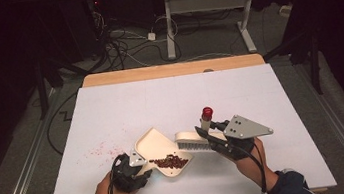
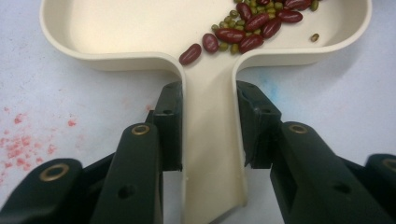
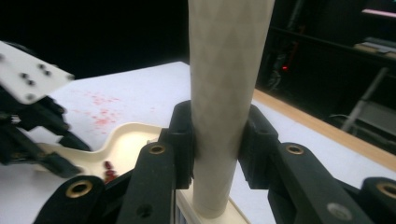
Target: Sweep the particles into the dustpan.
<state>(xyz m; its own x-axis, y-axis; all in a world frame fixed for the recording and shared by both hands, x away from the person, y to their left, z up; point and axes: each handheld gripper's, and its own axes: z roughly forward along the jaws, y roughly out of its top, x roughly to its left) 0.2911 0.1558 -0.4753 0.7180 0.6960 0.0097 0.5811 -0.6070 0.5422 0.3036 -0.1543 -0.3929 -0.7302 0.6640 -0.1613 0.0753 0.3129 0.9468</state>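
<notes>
Dustpan (image 1: 159, 151) handle sits pinched in the left claw (image 2: 208, 123), beans (image 2: 252, 23) just beyond its jaws; right claw (image 3: 217, 140) clamps the upright brush (image 3: 224, 93) handle.

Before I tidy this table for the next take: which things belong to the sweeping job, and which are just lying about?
In use:
- cream plastic dustpan, handle clamped in the left tongs
- cream brush with red-tipped handle, held by the right tongs
- red and green beans in the pan

Lying about:
- reddish specks on the white table sheet
- cables on the floor
</notes>
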